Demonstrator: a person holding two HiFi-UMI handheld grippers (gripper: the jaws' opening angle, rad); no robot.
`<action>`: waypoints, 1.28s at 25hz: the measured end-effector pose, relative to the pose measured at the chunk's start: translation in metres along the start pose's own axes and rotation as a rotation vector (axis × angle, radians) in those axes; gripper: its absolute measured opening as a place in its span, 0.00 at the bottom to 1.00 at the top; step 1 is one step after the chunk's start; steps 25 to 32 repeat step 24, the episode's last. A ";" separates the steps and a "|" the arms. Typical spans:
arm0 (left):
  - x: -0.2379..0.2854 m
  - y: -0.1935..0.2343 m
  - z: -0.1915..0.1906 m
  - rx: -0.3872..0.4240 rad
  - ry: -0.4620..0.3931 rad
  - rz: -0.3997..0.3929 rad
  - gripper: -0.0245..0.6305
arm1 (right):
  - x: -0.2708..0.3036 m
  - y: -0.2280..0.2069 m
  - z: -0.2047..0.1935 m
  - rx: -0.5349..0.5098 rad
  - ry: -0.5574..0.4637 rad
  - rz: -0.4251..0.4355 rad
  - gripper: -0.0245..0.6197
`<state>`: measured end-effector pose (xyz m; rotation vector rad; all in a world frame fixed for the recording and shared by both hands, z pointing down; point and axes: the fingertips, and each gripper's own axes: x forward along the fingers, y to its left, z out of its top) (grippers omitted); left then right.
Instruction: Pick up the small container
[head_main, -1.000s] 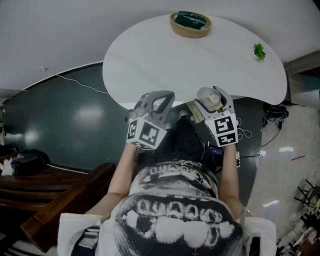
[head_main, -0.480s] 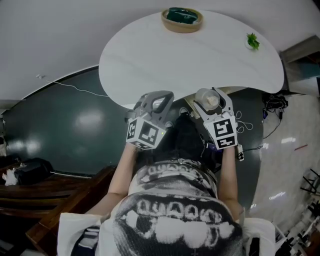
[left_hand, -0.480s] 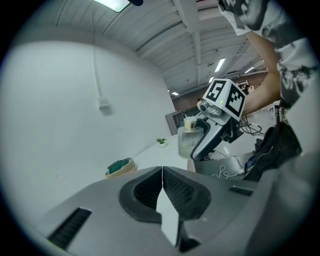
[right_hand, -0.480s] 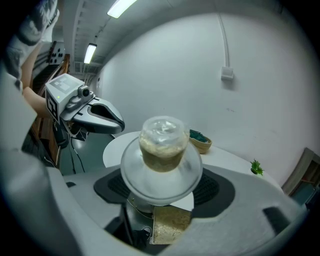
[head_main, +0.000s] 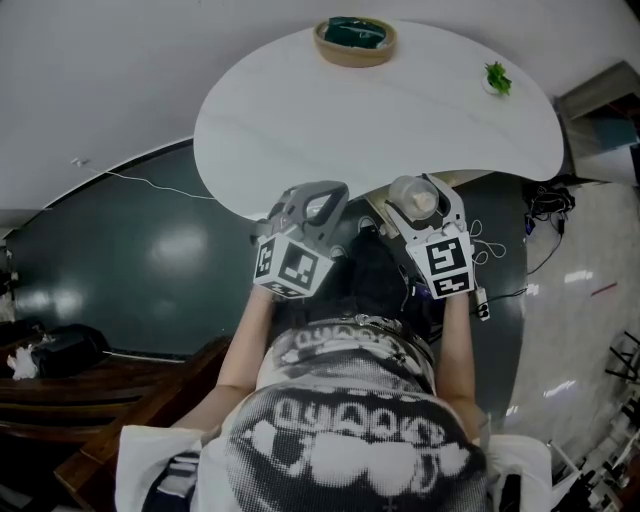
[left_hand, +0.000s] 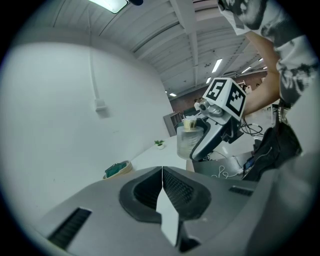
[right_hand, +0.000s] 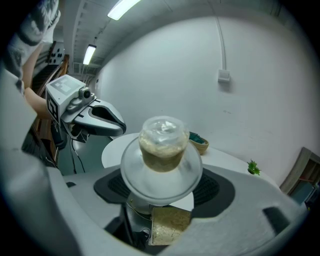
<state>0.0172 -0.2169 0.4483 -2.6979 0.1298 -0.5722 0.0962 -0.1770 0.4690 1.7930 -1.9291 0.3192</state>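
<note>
White table (head_main: 300, 130) beyond: right gripper (head_main: 421, 197) clamps the small container (right_hand: 161, 144) of beige grains, left gripper (left_hand: 162, 172) closed, empty.

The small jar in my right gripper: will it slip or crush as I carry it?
Likely light: the jar is small and looks like clear plastic. Its smooth round wall may twist or slip in the right gripper. A hard squeeze might dent it.

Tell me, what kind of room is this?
Probably a lab or workroom, not a home: a white table holding a bowl and a plant, loose cables on the shiny floor, and strip lights overhead.
</note>
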 end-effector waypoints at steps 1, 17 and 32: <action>0.001 0.000 0.001 0.001 -0.001 0.000 0.04 | 0.000 -0.001 0.000 -0.001 0.000 0.000 0.56; 0.006 -0.002 0.008 0.005 -0.006 0.002 0.04 | 0.002 -0.012 0.003 -0.020 -0.007 0.003 0.56; 0.010 -0.001 0.003 0.005 -0.002 0.007 0.04 | 0.009 -0.018 0.001 -0.028 -0.007 0.006 0.56</action>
